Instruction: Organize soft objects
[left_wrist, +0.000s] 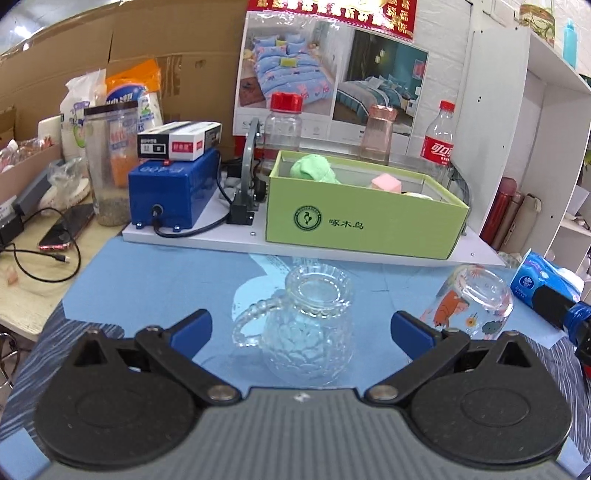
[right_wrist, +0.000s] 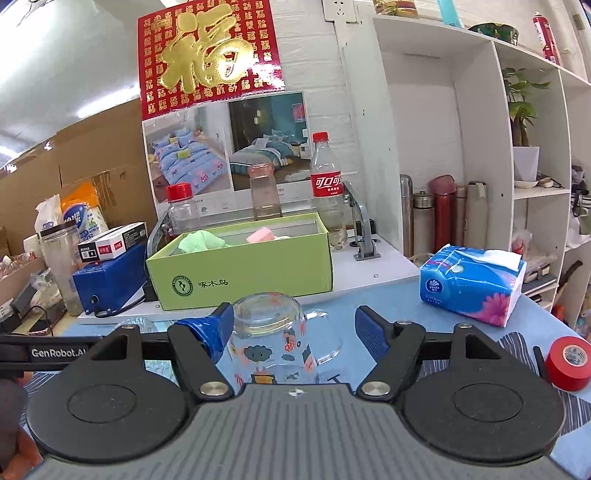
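Left wrist view looks over a blue mat (left_wrist: 155, 273) laid on a striped cloth, with a white board (left_wrist: 207, 236) at the mat's far edge carrying a green box (left_wrist: 354, 225) and a blue device (left_wrist: 170, 192). Inside the box lie a green cloth (left_wrist: 312, 168) and a pink sponge (left_wrist: 386, 182). The left gripper (left_wrist: 301, 328) has its fingers spread wide on either side of an upturned clear textured mug (left_wrist: 303, 328), not touching it. Right wrist view shows the right gripper (right_wrist: 295, 332) likewise spread around an upturned printed glass mug (right_wrist: 273, 332). A tissue pack (right_wrist: 472, 288) sits near the mat's right edge, a red tape roll (right_wrist: 570, 363) nearer. White shelving (right_wrist: 480, 147) stands to the right; bare mat lies between mugs and board.
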